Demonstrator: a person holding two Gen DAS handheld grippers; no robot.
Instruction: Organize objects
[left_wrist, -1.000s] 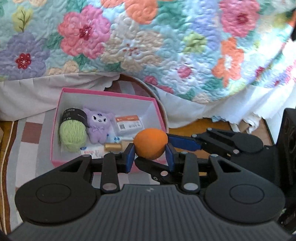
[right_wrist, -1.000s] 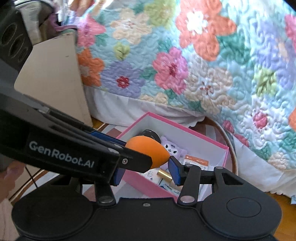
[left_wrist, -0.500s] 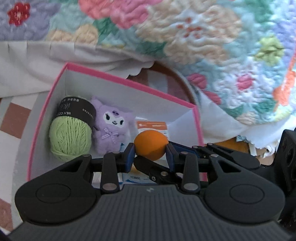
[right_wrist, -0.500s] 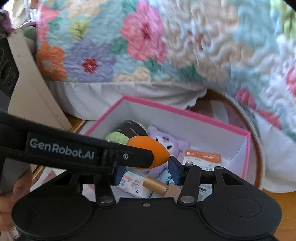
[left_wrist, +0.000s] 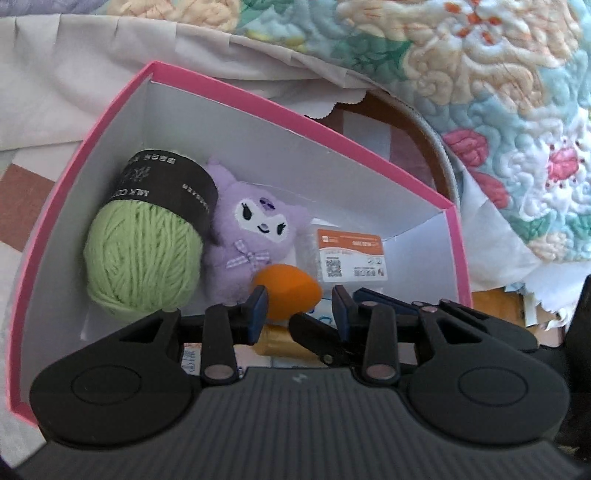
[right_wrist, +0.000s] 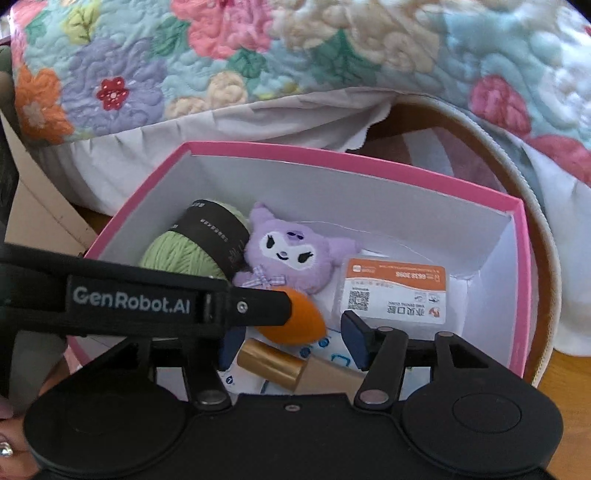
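Observation:
An orange egg-shaped sponge (left_wrist: 288, 290) hangs low inside the pink box (left_wrist: 258, 99), just above a gold tube (right_wrist: 269, 360). My left gripper (left_wrist: 299, 302) is shut on the sponge's fat end; the pointed end faces right. In the right wrist view its black finger (right_wrist: 258, 310) crosses from the left and covers part of the sponge (right_wrist: 299, 325). My right gripper (right_wrist: 293, 341) straddles the sponge and its jaws are opening, with a gap between the right pad (right_wrist: 352, 338) and the sponge's tip.
The box (right_wrist: 332, 155) also holds green yarn (left_wrist: 144, 258), a purple plush (left_wrist: 255, 229), an orange-and-white packet (left_wrist: 351, 258) and blue-printed sachets. A floral quilt (right_wrist: 258, 44) hangs behind. A brown round rim (right_wrist: 546, 258) curves to the right. A person's hand (right_wrist: 7, 443) is at the lower left.
Both grippers have come down into the box with the sponge, and the box fills more of each view. The right gripper's jaws have widened, leaving the sponge's tip free.

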